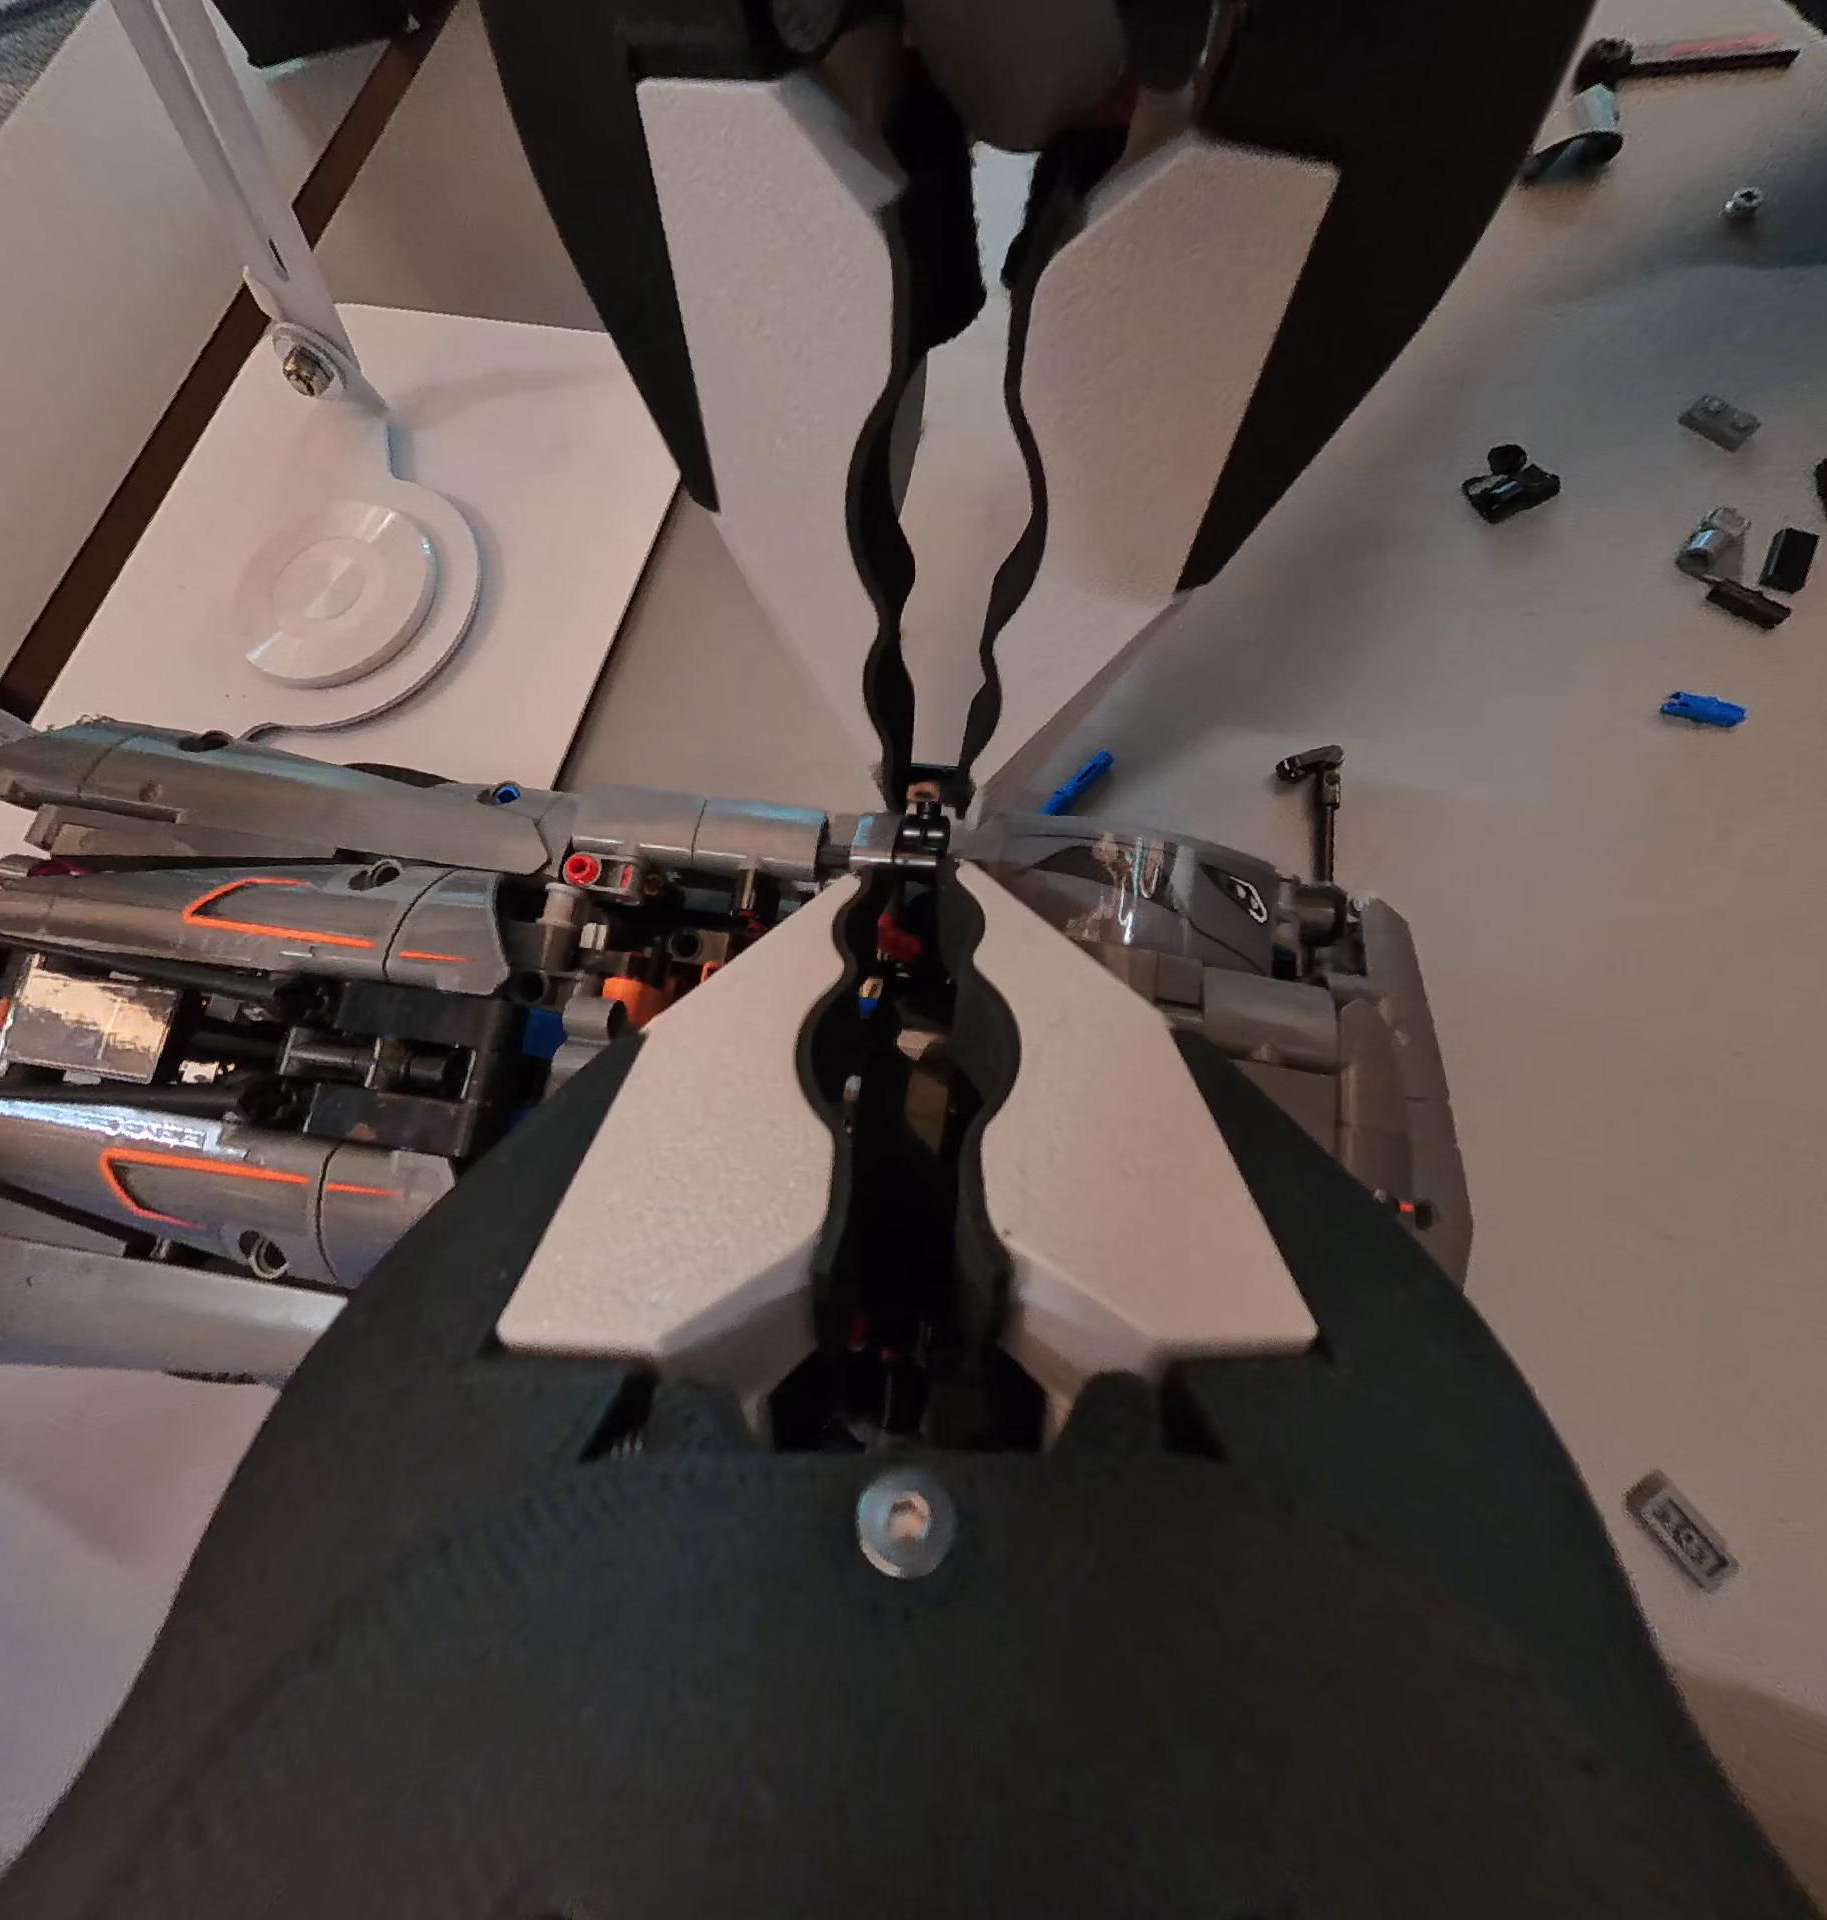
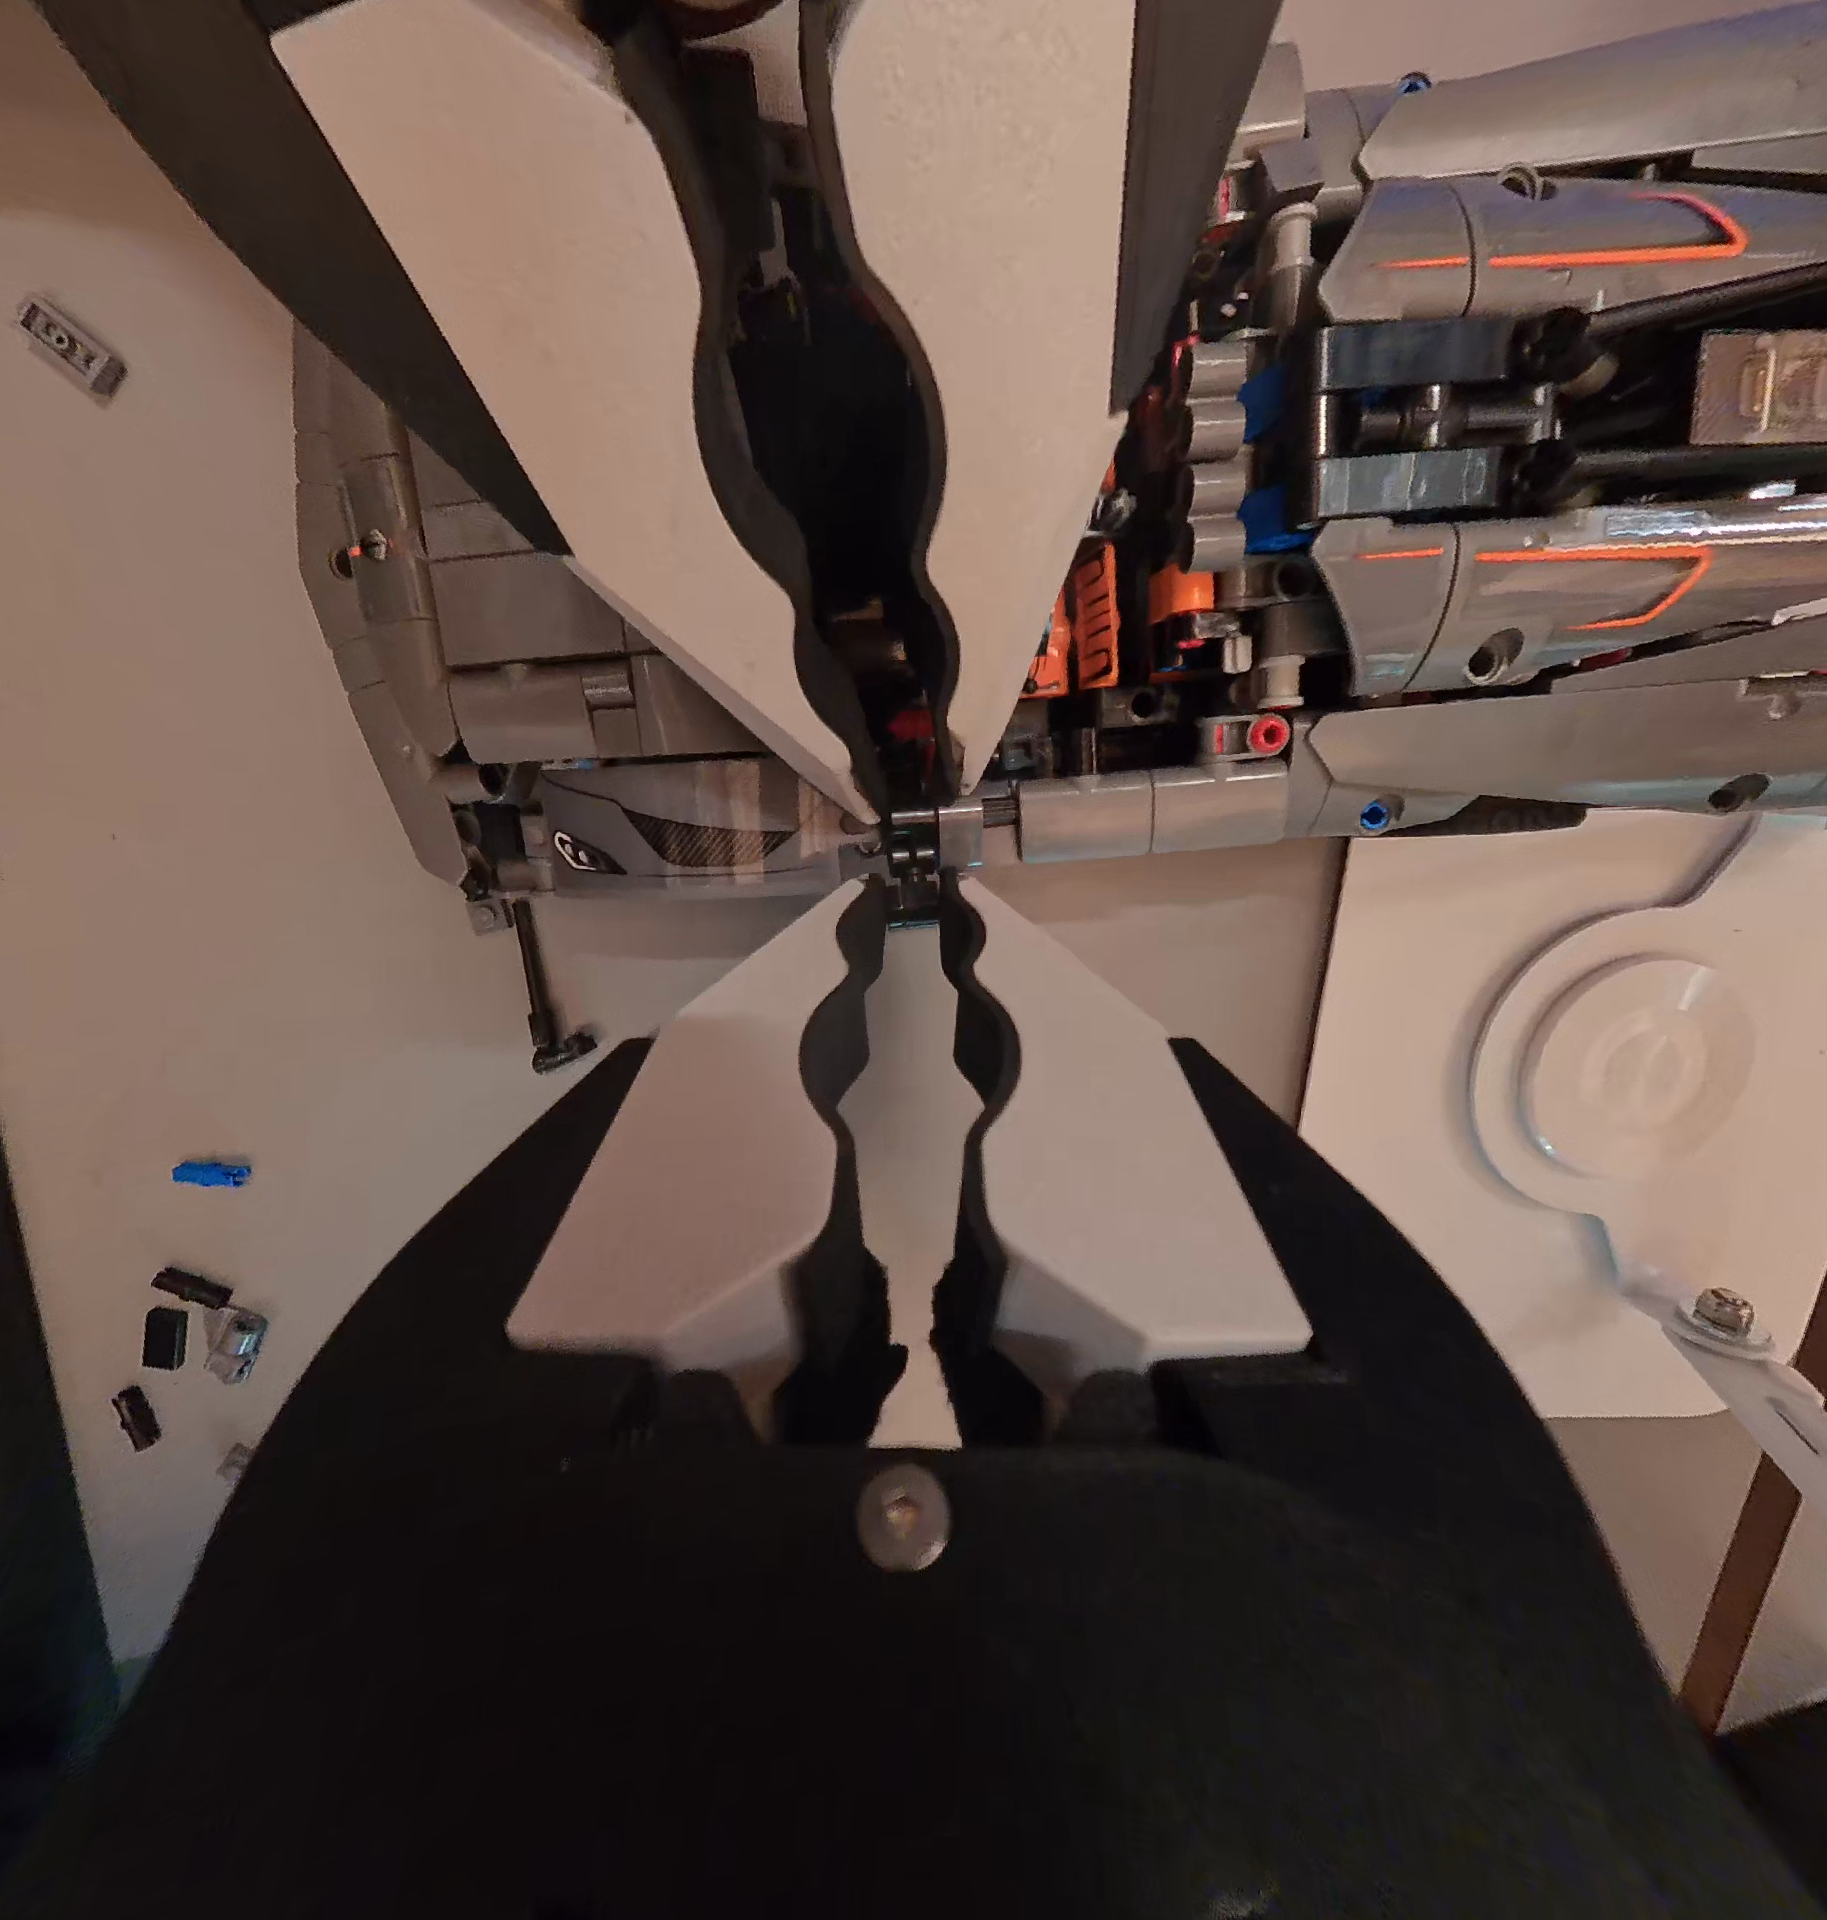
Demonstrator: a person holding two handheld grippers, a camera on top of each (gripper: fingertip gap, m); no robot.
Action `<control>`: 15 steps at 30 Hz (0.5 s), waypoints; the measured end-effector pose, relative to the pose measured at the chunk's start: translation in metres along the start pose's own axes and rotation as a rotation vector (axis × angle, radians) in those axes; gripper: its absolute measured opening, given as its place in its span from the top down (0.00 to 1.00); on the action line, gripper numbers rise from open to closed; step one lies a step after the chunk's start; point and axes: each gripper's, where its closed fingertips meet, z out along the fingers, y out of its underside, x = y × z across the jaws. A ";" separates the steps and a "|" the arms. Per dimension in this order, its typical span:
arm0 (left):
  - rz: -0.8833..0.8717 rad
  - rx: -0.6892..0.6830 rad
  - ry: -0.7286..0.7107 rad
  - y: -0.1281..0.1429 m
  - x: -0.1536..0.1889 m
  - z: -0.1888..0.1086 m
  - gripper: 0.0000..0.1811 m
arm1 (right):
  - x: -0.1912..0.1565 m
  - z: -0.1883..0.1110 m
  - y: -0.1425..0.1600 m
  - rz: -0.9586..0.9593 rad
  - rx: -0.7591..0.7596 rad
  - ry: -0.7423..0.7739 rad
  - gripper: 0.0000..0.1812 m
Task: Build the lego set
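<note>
So we've got the grey and orange Lego car (image 1: 265, 935) lying on the table (image 1: 1511, 1039), and both claws meet nose to nose at its edge. Our right claw (image 2: 914, 904) is pinched narrow on a small black clip piece (image 2: 911, 868), lining it up with the grey side rail (image 2: 1148, 816). The left claw (image 1: 914, 862) comes in from the opposite side, squeezed nearly closed at the same spot, probably bracing the rail so the push doesn't shove the car away. Spare bits like the blue pin (image 1: 1704, 710) sit off to the side, within reach.
</note>
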 end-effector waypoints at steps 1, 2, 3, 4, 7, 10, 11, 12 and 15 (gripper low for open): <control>-0.004 0.009 0.003 -0.001 0.000 0.001 0.95 | 0.000 0.000 0.001 0.000 -0.011 -0.003 0.96; -0.010 0.019 0.010 -0.001 0.000 0.001 0.95 | 0.000 0.000 0.001 -0.002 -0.014 -0.005 0.96; -0.021 0.025 0.018 -0.001 0.000 0.000 0.95 | 0.000 -0.001 0.001 -0.002 -0.013 -0.005 0.96; -0.028 0.023 0.022 0.000 0.000 0.001 0.95 | 0.000 -0.001 0.001 -0.005 -0.019 -0.006 0.96; -0.027 0.023 0.020 0.000 0.000 0.000 0.95 | 0.000 -0.001 0.001 -0.021 -0.038 -0.002 0.96; -0.033 0.024 0.021 0.000 0.000 0.000 0.95 | 0.001 -0.002 0.000 -0.020 -0.046 -0.018 0.96; -0.035 0.024 0.023 0.001 0.000 -0.001 0.95 | 0.001 -0.002 0.000 -0.025 -0.050 -0.021 0.96; -0.035 0.026 0.023 0.001 0.000 -0.001 0.95 | 0.001 -0.002 0.000 -0.030 -0.057 -0.023 0.96; -0.056 0.047 0.025 -0.003 0.000 0.006 0.95 | 0.001 -0.002 0.000 -0.042 -0.081 -0.028 0.96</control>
